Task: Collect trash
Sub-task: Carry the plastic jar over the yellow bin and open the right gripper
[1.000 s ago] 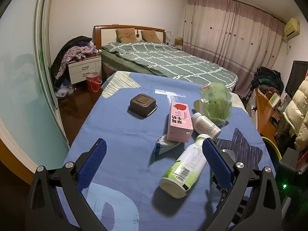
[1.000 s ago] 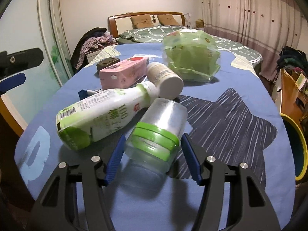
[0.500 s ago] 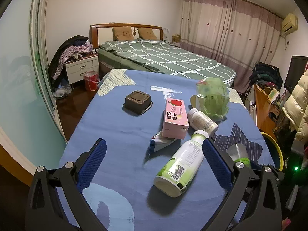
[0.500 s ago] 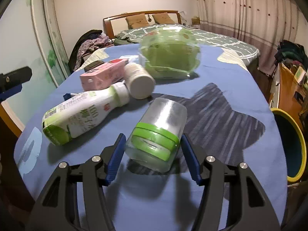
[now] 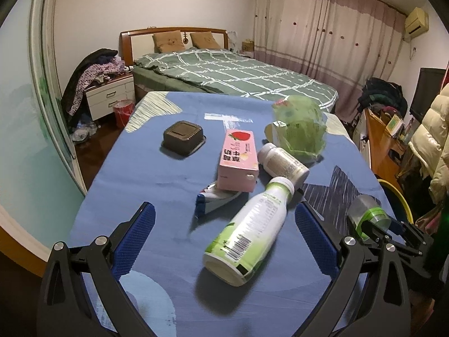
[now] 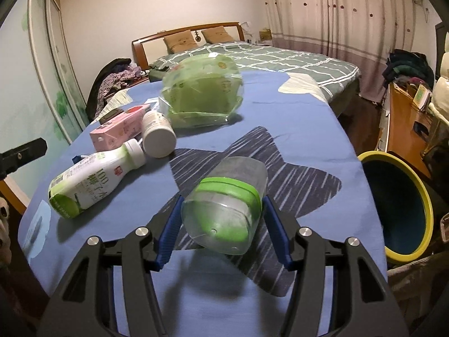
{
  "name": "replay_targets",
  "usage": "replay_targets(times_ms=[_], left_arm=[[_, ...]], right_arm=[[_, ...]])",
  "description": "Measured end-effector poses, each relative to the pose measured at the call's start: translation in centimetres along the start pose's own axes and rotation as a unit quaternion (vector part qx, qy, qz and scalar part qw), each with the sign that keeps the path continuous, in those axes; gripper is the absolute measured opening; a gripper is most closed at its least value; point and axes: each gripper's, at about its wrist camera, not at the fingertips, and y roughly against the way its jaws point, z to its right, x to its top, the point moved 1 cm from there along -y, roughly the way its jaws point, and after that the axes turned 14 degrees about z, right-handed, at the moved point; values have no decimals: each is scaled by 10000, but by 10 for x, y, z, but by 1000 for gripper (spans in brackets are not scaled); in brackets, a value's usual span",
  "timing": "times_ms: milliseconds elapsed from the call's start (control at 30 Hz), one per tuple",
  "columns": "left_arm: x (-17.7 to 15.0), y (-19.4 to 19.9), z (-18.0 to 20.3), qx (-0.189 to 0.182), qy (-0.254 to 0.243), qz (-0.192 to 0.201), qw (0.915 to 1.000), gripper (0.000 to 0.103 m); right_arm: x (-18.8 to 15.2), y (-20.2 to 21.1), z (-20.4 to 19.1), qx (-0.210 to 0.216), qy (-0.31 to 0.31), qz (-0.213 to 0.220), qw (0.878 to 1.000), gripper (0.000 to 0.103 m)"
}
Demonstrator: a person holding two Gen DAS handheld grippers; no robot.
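We see right gripper (image 6: 221, 224) clamped on clear jar (image 6: 224, 205), lifted above table (image 6: 308, 129) | bin (image 6: 398, 205) at table's right edge | left gripper (image 5: 224, 236) wide, empty, over milk bottle (image 5: 249, 230)

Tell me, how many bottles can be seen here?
3. A clear bottle is held in the right gripper. A green-and-white one and a white pill bottle lie on the table.
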Motion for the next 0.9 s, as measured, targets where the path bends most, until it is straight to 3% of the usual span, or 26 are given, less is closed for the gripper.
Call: replay_targets(times_ms=[667, 900], left_arm=[[-2, -10, 20, -100, -182, -114, 9997, 98], [-3, -14, 24, -113, -225, -162, 9996, 98]], right_arm=[[29, 32, 34, 259, -431, 309, 9983, 52], [40, 39, 72, -244, -665, 533, 9961, 52]])
